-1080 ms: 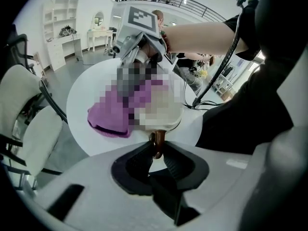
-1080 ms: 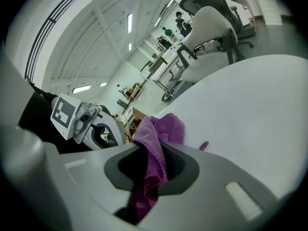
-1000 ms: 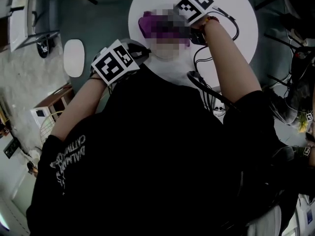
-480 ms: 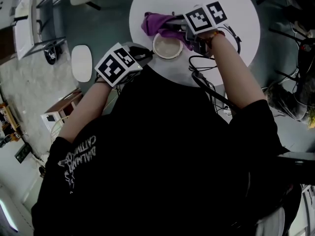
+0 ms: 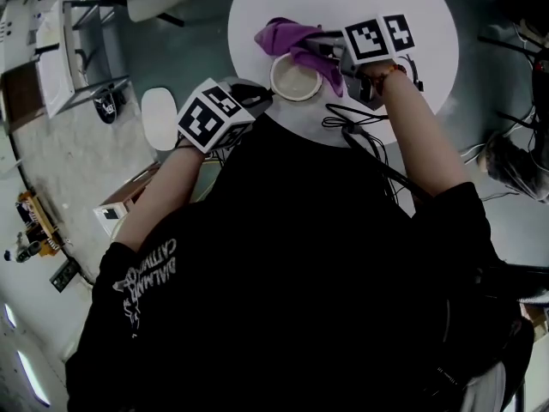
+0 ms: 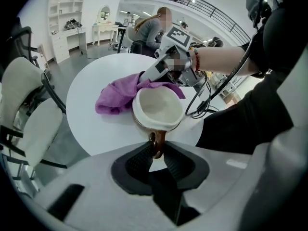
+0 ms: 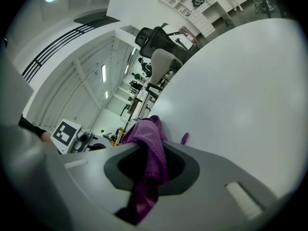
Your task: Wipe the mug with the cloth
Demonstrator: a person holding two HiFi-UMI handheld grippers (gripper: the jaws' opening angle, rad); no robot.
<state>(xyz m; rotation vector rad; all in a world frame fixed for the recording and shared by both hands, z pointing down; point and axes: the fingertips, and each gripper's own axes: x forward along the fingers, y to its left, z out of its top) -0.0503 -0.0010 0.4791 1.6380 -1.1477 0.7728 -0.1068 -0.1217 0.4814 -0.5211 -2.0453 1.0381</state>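
While your left gripper (image 6: 157,150) clamps its jaws on the handle (image 6: 156,139) of the mug (image 6: 159,107), holding it near the table's (image 5: 412,15) edge closest to you, your right gripper (image 7: 151,165) pinches the purple cloth (image 7: 148,146) between closed jaws. That cloth touches the mug's far rim, and the rest lies bunched on the table just beyond.

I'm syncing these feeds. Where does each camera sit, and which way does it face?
Head view: on the person's head, facing steeply down at the table; shirt, left gripper, right gripper show.
Left gripper view: on that gripper, facing along jaws shut on the mug's handle; right forearm shows.
Right gripper view: on that gripper, facing along jaws shut on the cloth, across the table.
Shared: head and left gripper views both show mug and cloth.
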